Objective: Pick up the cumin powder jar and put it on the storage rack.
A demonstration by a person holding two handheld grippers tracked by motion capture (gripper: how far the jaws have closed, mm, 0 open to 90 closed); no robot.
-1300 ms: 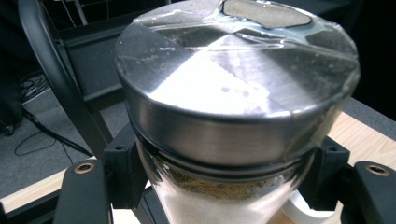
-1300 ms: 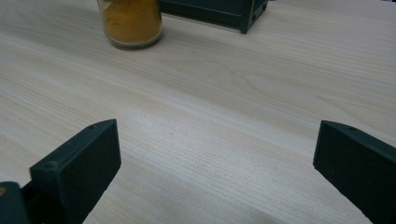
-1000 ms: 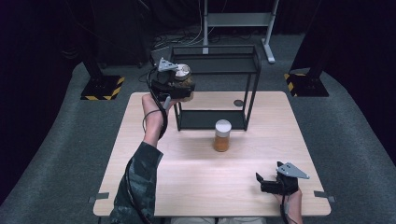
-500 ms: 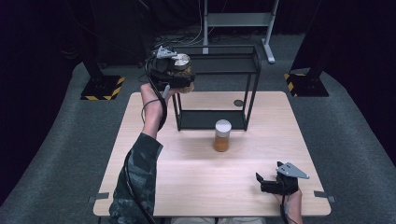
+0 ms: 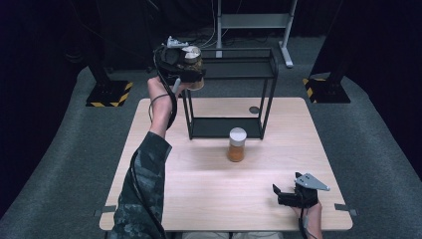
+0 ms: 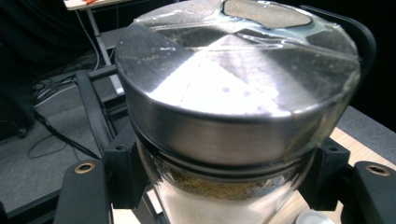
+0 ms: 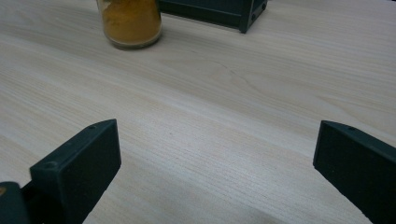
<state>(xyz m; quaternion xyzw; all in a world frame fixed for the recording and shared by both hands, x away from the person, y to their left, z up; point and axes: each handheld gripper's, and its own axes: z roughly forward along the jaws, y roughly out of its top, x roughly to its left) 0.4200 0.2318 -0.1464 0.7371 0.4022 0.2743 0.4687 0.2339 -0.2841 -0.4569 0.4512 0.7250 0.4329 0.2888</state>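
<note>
My left gripper (image 5: 191,73) holds a jar (image 6: 233,116) clamped just under its lid, raised at the rack's (image 5: 271,69) top left corner. Glass body, brown powder, steel lid with tape across: I judge it rigid, smooth, breakable, fairly weighty; the body below the lid grips best. My right gripper (image 5: 291,194) rests wide apart on the table (image 5: 209,174).

Open tabletop (image 5: 199,184) before the right tongs (image 5: 278,191); ahead, 1 orange jar (image 5: 237,144), black rack (image 5: 229,99).

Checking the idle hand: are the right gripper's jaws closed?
No: the right gripper has its jaws wide apart over bare light wooden table.
</note>
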